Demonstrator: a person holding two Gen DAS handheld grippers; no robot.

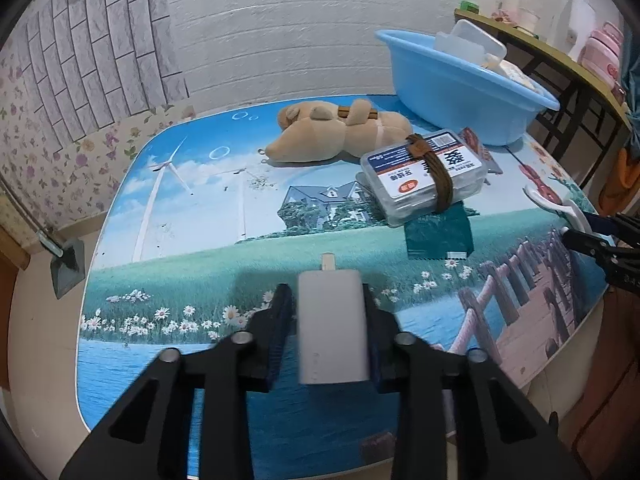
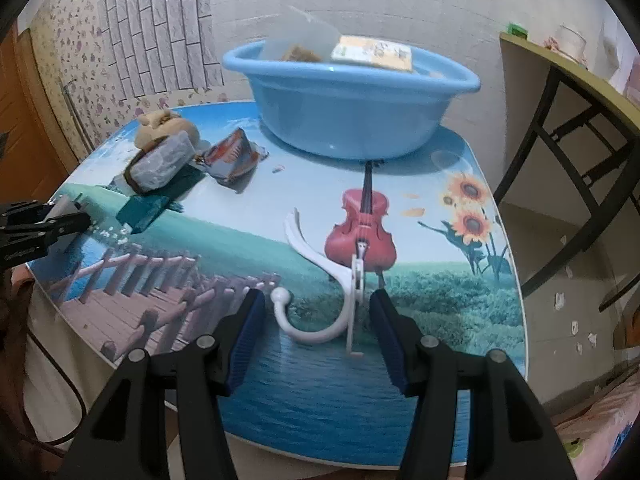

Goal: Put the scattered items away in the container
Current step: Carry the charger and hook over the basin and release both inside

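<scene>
My left gripper (image 1: 328,304) is shut on a grey block with a small wooden stick (image 1: 331,324), held above the table's near edge. In the right wrist view my right gripper (image 2: 318,316) stands open around a white plastic hook (image 2: 357,280) that lies on the table; the pads do not touch it. The blue basin (image 2: 348,120) at the back of the table holds several items. A tan plush toy (image 1: 340,132), a clear box with a brown band (image 1: 424,176), a green packet (image 1: 438,236) and a red-brown snack packet (image 2: 232,156) lie scattered on the table.
The picture-printed table (image 2: 440,280) has rounded corners and ends just in front of both grippers. A wooden side table (image 2: 580,80) with dark legs stands to the right. A white brick wall runs behind the basin.
</scene>
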